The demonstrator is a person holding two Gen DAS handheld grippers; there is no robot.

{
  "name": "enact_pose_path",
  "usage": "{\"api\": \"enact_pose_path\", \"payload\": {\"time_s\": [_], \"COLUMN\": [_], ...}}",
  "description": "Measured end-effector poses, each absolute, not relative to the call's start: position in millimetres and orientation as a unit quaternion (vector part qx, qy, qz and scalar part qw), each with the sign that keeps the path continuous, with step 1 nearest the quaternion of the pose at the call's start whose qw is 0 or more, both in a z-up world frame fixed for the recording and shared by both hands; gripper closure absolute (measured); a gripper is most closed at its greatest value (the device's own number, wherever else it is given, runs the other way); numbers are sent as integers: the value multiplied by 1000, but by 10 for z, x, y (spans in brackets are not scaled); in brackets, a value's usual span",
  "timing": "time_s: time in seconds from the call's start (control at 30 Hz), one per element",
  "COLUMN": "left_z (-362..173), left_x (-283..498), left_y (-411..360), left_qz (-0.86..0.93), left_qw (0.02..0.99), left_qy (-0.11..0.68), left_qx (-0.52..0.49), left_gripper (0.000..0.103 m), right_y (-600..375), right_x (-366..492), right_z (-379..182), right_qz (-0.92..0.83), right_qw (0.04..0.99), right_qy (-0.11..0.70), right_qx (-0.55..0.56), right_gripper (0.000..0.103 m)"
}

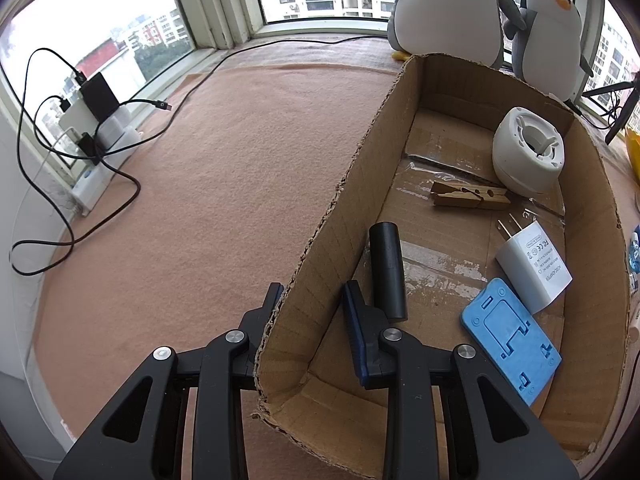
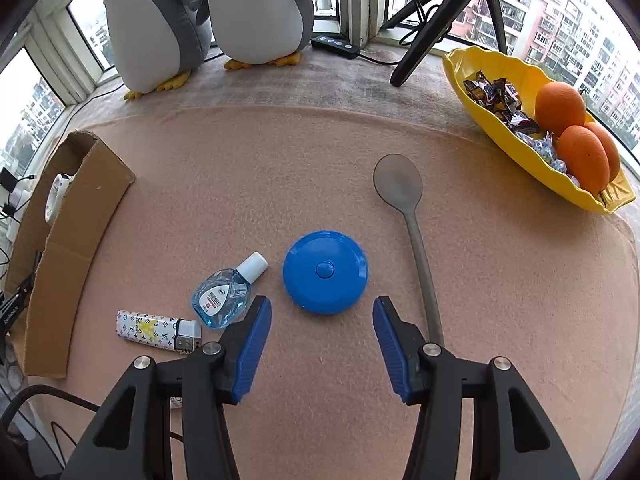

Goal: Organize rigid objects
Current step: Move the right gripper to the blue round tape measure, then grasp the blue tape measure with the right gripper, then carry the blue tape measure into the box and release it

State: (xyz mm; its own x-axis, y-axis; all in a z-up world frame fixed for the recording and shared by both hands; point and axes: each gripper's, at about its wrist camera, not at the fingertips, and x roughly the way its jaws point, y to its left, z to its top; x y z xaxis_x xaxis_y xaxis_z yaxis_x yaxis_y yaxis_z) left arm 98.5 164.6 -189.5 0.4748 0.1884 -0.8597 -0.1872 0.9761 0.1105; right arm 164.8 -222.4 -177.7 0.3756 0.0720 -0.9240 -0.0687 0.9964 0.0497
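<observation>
In the left wrist view a cardboard box (image 1: 320,264) holds a black cylinder (image 1: 387,270), a wooden clothespin (image 1: 468,196), a white charger plug (image 1: 534,266), a blue plastic stand (image 1: 512,338) and a white round device (image 1: 528,150). My left gripper (image 1: 312,296) straddles the box's left wall, one finger outside and one inside, jaws apart. In the right wrist view my right gripper (image 2: 322,312) is open just short of a blue round disc (image 2: 325,272). An eye-drop bottle (image 2: 226,294), a patterned lighter (image 2: 158,330) and a grey spoon (image 2: 404,208) lie around the disc.
Two plush penguins (image 2: 208,16) stand at the window. A yellow bowl (image 2: 520,152) with oranges and sweets sits at the right. A tripod leg (image 2: 424,40) and a power strip (image 2: 336,46) are at the back. Chargers and cables (image 1: 92,120) lie left of the box (image 2: 60,264).
</observation>
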Motion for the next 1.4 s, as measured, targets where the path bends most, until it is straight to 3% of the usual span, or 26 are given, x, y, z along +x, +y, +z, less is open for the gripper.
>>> {"api": "enact_pose_path", "payload": {"time_s": [0.57,0.73,0.93,1.4], "left_z": [-1900,-1900,-1900,-1900], "left_x": [973,974,975,973], "left_y": [1656,1654,1655,1653], "left_qz": [110,110,110,109], "left_qw": [859,859,859,859], "left_qy": [500,501,501,500], "left_qx": [1,1,1,0], "left_gripper": [75,75,75,75], "right_y": [-2221,-2219,-2225,-2107], "right_x": [1901,1913,1882,1573], "right_z": [-1994,-1983,-1972,-1439], "right_qz": [34,36,33,36], "right_qw": [818,817,818,855], "right_qy": [574,576,575,516], "right_qx": [-17,-17,-13,-14], "right_gripper": [50,57,57,57]}}
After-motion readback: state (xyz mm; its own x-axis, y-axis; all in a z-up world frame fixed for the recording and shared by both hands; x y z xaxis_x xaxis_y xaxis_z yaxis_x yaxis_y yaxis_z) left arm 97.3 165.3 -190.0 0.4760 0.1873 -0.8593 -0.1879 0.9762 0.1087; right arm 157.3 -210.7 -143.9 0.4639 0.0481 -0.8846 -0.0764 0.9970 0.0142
